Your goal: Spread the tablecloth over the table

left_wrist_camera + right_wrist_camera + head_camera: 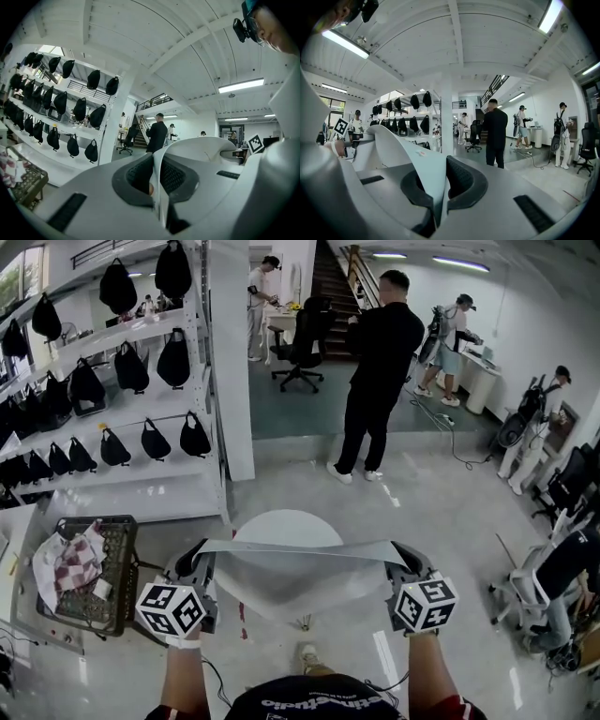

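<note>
Tablecloth (298, 579) is hanging in the air between the two grippers. Its top edge is stretching taut from one to the other, and its middle is sagging to a point below. In the head view it is covering the near side of the round white table (286, 521); whether the hanging part is touching the tabletop cannot be told.

The left gripper (200, 557) is pinching one end of that edge, its dark pads clamping flat on the thin sheet. The right gripper (401, 561) is gripping the other end the same way, jaws almost together with only cloth between them. Both are pointing roughly level, away from the person.

The step in hand is probably carrying the sheet out over the table. Doing it well likely means:
- keeping both grips firm;
- holding the two ends level and equally far forward, so the edge is running straight across the round top;
- lifting enough that the sagging middle is clearing the rim rather than bunching against it;
- carrying the edge to the far side before lowering.

Slack or uneven pulling is likely to leave the cloth skewed.
</note>
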Tool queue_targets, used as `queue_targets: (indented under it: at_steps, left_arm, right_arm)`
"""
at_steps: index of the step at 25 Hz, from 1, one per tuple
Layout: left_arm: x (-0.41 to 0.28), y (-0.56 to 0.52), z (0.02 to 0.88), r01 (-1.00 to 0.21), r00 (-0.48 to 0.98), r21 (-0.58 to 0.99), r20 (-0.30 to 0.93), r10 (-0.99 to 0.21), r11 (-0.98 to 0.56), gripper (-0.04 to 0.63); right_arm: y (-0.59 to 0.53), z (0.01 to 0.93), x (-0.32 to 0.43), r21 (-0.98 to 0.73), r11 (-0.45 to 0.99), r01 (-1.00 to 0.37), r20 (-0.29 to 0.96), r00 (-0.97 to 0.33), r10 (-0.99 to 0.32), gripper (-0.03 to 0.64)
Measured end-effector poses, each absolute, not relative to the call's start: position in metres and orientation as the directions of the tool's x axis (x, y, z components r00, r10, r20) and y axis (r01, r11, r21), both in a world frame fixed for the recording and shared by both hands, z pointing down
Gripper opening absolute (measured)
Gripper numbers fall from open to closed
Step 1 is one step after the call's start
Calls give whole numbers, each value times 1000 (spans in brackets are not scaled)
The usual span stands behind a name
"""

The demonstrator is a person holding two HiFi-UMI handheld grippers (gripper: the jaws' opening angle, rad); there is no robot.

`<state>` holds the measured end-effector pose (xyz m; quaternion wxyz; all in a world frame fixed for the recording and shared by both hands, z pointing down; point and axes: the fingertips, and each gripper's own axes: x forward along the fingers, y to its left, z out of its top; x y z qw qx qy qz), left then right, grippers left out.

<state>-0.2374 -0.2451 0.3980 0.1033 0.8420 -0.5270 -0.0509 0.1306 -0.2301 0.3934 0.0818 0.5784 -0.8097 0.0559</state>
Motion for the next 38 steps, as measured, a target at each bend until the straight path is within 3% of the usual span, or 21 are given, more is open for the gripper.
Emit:
queue_targets:
  at_steps: [38]
  left_arm:
    - [-217, -488, 386, -923, 346, 179, 9, -938, -339, 25]
  right_arm:
    - [-489, 385, 158, -25, 360, -933, 163, -359, -919, 29]
